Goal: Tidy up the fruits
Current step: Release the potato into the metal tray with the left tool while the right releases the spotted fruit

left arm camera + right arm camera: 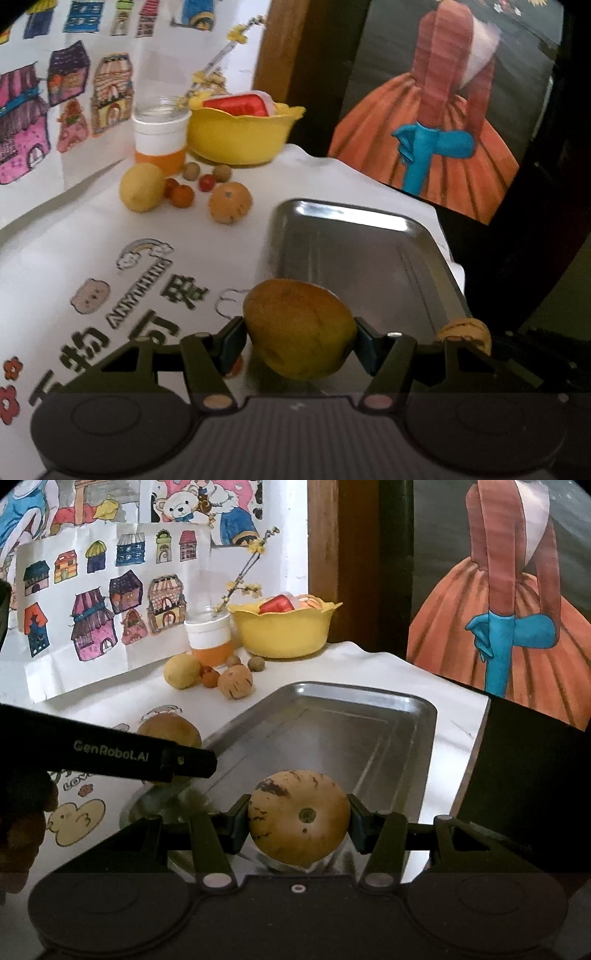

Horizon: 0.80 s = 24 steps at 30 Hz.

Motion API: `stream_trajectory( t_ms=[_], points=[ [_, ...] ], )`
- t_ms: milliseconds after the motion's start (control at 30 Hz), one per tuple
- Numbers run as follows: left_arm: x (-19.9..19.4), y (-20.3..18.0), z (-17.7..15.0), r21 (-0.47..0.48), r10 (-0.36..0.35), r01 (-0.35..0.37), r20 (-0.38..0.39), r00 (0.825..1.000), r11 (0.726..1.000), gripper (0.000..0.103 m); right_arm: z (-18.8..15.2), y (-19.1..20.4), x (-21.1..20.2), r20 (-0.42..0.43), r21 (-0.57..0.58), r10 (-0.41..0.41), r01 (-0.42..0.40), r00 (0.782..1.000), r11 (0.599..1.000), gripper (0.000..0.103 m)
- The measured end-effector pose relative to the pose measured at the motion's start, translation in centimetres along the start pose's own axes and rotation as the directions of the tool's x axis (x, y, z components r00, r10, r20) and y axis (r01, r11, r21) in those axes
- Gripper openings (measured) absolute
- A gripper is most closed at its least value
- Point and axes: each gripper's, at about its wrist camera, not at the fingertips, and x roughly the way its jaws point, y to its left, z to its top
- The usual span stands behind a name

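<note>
Over the steel tray (369, 716), "GenRobot.AI" left gripper (300, 334) clamping mango (299, 328), right gripper (299, 819) clamping spotted fruit (299, 818)

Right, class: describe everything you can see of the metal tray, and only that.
The metal tray is a shallow rectangle of shiny, steel-looking metal with rounded corners, a raised rim and a stepped flat floor. It lies flat on the white printed tablecloth, near the table's edge. No fruit can be seen resting on its floor. The right gripper holds a spotted round fruit over its near end; the left gripper holds a mango at its near left edge.
</note>
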Motion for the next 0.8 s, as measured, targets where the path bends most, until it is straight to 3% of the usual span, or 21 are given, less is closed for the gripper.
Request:
stream_trajectory(
  t_ms=[800],
  points=[
    [0.1,-0.9,-1.3,0.023,0.039,-0.038,-0.032,0.999,0.999,0.066,-1.2,-0.1,0.7,-0.030,-0.002,-0.003,0.003,1.000,1.000,0.054]
  ],
)
